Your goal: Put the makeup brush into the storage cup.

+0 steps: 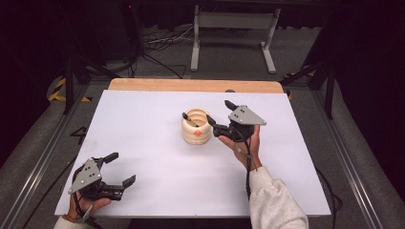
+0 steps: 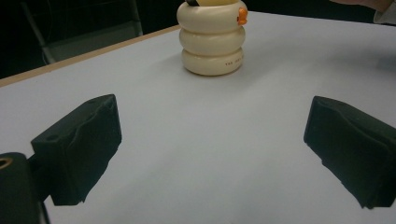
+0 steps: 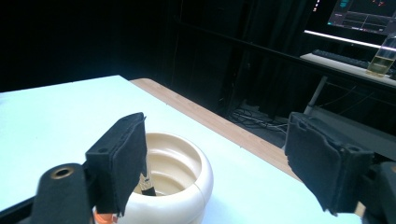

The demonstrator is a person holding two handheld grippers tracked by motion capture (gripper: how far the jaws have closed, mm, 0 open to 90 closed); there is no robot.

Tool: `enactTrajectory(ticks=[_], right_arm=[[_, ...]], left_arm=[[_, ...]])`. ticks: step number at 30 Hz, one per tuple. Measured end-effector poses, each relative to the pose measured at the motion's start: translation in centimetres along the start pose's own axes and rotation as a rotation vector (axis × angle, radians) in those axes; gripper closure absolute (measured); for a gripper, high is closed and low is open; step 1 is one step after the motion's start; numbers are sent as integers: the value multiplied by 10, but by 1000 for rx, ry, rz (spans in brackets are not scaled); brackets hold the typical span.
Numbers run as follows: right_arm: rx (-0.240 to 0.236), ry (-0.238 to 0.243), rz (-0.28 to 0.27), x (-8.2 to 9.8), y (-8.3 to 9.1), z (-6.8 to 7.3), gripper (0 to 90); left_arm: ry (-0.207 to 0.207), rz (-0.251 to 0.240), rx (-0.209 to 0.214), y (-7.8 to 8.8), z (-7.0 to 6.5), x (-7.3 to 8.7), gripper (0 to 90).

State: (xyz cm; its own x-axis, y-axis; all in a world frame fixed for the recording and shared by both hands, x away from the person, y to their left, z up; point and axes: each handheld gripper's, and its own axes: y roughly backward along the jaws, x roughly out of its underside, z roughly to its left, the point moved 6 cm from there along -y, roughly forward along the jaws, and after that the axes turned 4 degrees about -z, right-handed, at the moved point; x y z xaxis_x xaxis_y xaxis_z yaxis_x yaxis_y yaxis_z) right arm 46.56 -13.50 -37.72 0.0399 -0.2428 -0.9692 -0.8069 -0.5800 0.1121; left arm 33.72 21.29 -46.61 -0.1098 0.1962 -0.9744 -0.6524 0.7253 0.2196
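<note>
Hovering just to the right of the cream ribbed ceramic pot (image 1: 196, 127), the right gripper (image 1: 216, 116) is standing with its jaws wide apart and nothing between them; in the right gripper view (image 3: 215, 168) the pot's open mouth (image 3: 169, 173) is sitting below and between the two black pads. A slim dark-tipped stick (image 1: 187, 119) is leaning inside the pot, its end poking above the rim. The pot is resting upright near the middle of the white counter (image 1: 153, 157), with a small orange mark (image 2: 242, 16) on its side. The left gripper (image 1: 122, 168) is lying low at the near left corner, well apart from the pot, its jaws also spread open and holding nothing.
</note>
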Motion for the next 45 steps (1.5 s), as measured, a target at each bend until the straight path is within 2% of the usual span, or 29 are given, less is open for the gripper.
enactTrajectory(ticks=[4, 7, 13, 20, 21, 26, 29, 38, 41, 45], right_arm=[[8, 10, 7, -1, 5, -1, 182], [17, 35, 18, 1, 12, 0, 155], [12, 28, 29, 4, 22, -3, 120], [32, 39, 20, 3, 35, -8, 115], [27, 29, 17, 2, 37, -8, 115], [26, 40, 17, 4, 44, -8, 116], [17, 35, 13, 5, 48, -8, 117], [40, 47, 28, 10, 66, -13, 116], [53, 72, 39, 11, 73, -14, 116], [61, 83, 35, 11, 83, -17, 117]], left_arm=[[-5, 3, -2, 0, 0, 1, 49], [-9, 6, -5, -1, 1, 1, 49], [-8, 17, -4, -2, 1, 2, 48], [0, 16, -5, -4, 0, 2, 49], [0, 18, -4, -3, 0, 2, 49], [-11, 17, -10, -3, 0, 1, 45], [1, 14, -11, -2, 1, 1, 45], [-15, 13, -9, -1, -3, 0, 45], [-19, 14, -12, -2, -4, -1, 44], [-15, 15, -21, -1, -3, 0, 42]])
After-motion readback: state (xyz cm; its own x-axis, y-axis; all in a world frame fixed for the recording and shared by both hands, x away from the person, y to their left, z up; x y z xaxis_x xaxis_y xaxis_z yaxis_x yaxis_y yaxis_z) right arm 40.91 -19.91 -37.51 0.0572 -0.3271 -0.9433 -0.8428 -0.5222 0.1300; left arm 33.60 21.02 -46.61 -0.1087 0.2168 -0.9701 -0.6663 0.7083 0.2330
